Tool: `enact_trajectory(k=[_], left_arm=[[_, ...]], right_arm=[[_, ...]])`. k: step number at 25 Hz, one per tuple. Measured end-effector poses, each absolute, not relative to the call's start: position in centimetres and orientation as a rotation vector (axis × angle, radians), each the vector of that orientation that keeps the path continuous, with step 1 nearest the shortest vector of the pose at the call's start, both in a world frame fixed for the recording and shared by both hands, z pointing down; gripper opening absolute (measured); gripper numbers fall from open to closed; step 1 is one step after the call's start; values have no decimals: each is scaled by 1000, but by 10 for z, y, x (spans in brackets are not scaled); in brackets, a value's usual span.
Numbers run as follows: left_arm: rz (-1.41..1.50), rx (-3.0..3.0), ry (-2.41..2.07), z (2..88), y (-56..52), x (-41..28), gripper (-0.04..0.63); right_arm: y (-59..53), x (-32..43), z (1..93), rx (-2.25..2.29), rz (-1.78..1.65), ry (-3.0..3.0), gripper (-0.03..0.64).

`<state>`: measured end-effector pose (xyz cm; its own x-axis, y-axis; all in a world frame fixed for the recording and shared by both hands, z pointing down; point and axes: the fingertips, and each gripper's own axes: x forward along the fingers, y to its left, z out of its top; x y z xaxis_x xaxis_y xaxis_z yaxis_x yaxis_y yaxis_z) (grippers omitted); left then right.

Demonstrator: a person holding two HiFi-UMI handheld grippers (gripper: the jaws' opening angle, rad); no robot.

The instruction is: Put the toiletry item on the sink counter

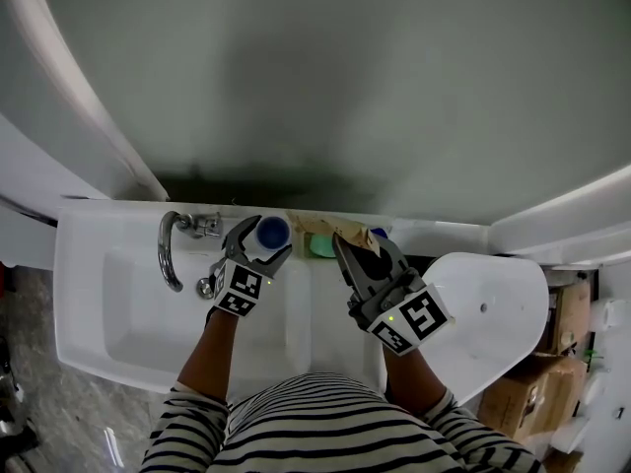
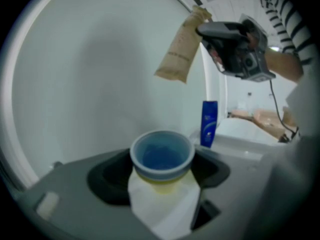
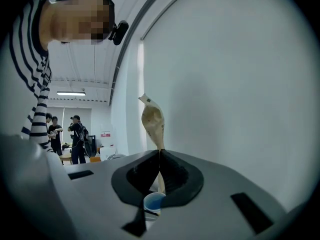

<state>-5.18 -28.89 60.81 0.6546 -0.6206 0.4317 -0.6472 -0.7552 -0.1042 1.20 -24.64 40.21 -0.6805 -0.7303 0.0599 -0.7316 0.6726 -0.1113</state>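
The white sink (image 1: 94,294) fills the space below me. Its back counter ledge (image 1: 439,235) runs along the grey wall, with the tap (image 1: 170,249) toward the left.

My left gripper (image 1: 266,236) hangs just right of the tap, fingers wide and clamped round the white bottle with the blue top (image 2: 162,156), which stands upright between them. Beside it, my right gripper (image 1: 353,246) has its fingers pressed together on one end of a tan pouch (image 3: 153,123), the rest sticking out past the tips. I judge neither item is on the counter yet.

A blue shampoo bottle (image 2: 209,124) and something green (image 1: 320,247) already sit on the ledge. I should therefore aim the bottle at the bare stretch near the tap and keep its base flat. The ledge looks narrow, so I should set it well back from the basin and let go only once it rests there. The pouch must stay clear meanwhile.
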Motion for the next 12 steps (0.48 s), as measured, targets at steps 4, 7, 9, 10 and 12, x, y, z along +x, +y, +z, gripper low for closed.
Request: enact_trajectory(k=[4, 7, 9, 10, 12], left_arm=[[708, 2789, -1061, 621, -291, -51, 362], [710, 2776, -1056, 629, -293, -52, 362], [706, 2768, -1053, 633, -294, -52, 362], [704, 2765, -1052, 635, -294, -52, 362], [701, 2766, -1049, 637, -294, -51, 362]], right_arm=[[-247, 11, 402, 1249, 202, -2864, 8], [-247, 10, 402, 1247, 205, -2863, 8], [-247, 11, 403, 1248, 207, -2861, 8], [-247, 11, 404, 1249, 209, -2859, 8], [-247, 11, 404, 1251, 211, -2856, 8]])
